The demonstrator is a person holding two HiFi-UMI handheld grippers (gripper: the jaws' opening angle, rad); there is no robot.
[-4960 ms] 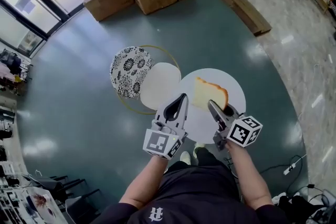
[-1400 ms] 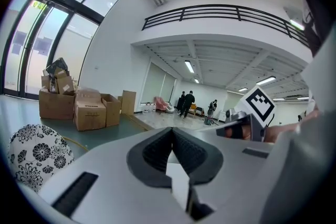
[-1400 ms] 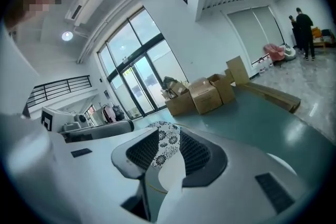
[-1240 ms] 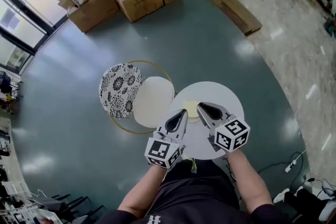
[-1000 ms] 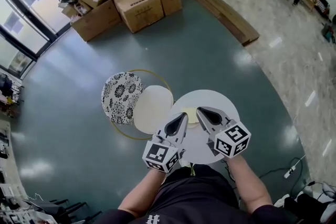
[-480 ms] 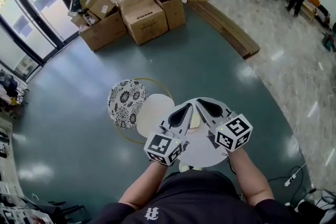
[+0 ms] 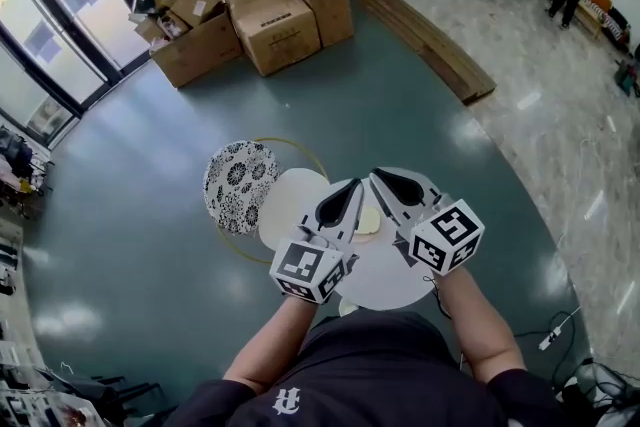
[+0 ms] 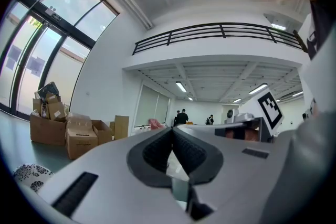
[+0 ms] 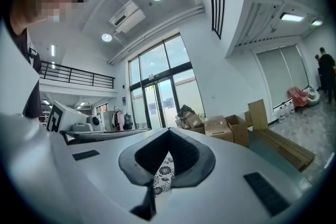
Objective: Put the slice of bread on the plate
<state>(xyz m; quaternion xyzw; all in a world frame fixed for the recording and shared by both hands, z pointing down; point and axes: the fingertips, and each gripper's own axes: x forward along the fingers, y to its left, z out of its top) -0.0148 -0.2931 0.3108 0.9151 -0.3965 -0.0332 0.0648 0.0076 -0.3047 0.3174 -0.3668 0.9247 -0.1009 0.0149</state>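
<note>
Pale bread slice [image 7: 369, 221] lies on the round white bench [image 7: 385, 280], showing in the gap between the two grippers, below them and slightly nearer than their tips. The left gripper [image 7: 352, 185] and right gripper [image 7: 378, 177] both have fingers clenched on nothing. Neither hand looks closer, and any plate beneath is hidden.

The pale, brown-crusted slice of bread [image 7: 368, 221] that the right gripper [image 7: 374, 175] held up over the round white tabletop [image 7: 385, 282] now lies flat on it. That gripper is empty with its jaws together, and both it and the left gripper [image 7: 354, 184] have risen above the tabletop.
</note>
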